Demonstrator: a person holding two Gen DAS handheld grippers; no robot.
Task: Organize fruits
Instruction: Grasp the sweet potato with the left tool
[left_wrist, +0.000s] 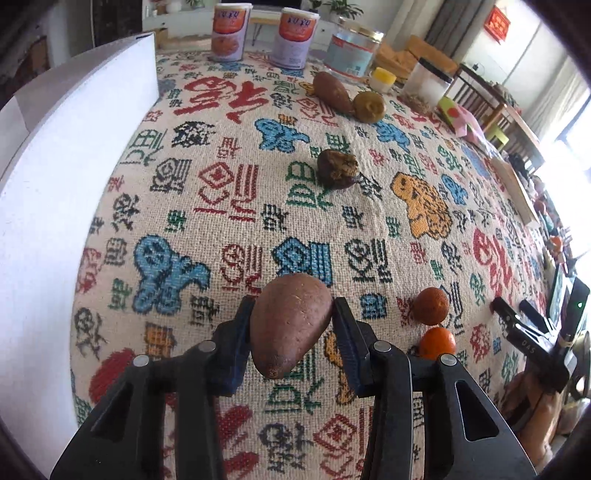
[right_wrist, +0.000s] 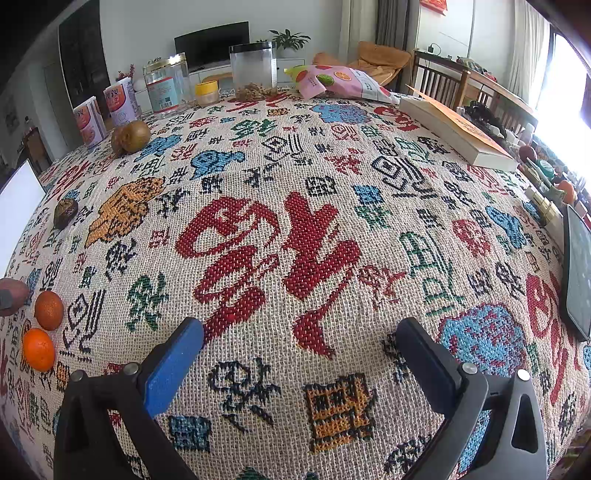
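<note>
Left wrist: left gripper (left_wrist: 291, 328) clamps reddish-brown pear-shaped fruit (left_wrist: 290, 323) above patterned woven tablecloth (left_wrist: 221, 206); two small oranges (left_wrist: 434, 325) near right | Right wrist: right gripper (right_wrist: 301, 350) jaws apart, empty | Advice: carry level to matching far fruit, keep grip gentle.

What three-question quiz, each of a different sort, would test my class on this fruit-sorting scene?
1. True or false: the right gripper is shut on an orange.
2. What does the left gripper hold? A) the brown pear-shaped fruit B) a jar C) a book
3. Fill in: the number of small oranges lying side by side on the tablecloth is ___.

Key: 1 false, it is open and empty; 2 A; 3 two.
</note>
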